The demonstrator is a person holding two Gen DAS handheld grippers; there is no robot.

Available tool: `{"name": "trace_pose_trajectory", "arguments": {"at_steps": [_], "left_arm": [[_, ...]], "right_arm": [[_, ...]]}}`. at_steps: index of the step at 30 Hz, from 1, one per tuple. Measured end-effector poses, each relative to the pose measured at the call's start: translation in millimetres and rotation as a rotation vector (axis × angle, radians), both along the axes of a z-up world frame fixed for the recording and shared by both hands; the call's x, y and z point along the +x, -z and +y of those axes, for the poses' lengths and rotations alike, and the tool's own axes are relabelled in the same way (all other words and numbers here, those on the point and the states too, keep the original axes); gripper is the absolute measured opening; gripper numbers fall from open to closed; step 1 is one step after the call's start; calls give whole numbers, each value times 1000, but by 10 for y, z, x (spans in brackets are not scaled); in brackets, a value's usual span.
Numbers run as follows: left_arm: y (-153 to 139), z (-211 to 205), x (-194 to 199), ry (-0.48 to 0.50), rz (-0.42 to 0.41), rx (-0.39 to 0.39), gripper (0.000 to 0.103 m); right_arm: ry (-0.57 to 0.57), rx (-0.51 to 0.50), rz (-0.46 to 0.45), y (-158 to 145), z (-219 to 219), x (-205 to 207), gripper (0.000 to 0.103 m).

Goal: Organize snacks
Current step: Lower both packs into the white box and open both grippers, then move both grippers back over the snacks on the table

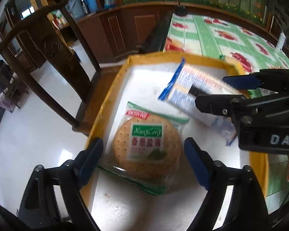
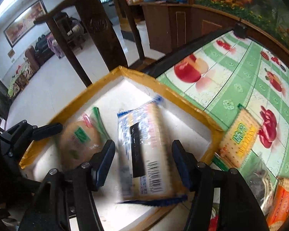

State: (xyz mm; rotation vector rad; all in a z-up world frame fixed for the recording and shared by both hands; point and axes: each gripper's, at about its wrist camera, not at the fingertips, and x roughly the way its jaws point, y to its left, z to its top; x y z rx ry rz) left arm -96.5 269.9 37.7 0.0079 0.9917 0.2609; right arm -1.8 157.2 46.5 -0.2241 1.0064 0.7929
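A white foam box with a yellow taped rim [image 1: 106, 104] [image 2: 98, 84] holds two packs. A round cracker pack with a green label [image 1: 146, 150] [image 2: 77, 140] lies flat on the box floor. My left gripper [image 1: 144, 157] stands open astride it, with a gap at each pad. A long blue-and-white cracker pack [image 2: 144, 154] [image 1: 188, 88] lies slanted beside it, blurred. My right gripper [image 2: 142, 157] [image 1: 211, 90] is open around this pack, and its pads stand clear of the wrapper on both sides.
The box sits at the edge of a table with a green fruit-print cloth [image 2: 240, 73]. On the cloth lie a yellow-green cracker pack [image 2: 239, 136], a dark packet [image 2: 260, 175] and an orange pack [image 2: 281, 198]. A dark wooden chair [image 1: 54, 48] stands just beyond the box.
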Motion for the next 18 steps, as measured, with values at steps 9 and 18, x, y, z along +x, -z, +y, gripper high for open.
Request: {"name": "trace_pose_trajectory", "arguments": {"at_steps": [9,18], "left_arm": [[-309,-207,-136,-2,-100,82,90],[-526,-690,-77,55,-178,88,90]], "right_arm": [[21,22,-86,-314,-285,-243,68],[118,38,-127,-465,-860,-275,70]]}}
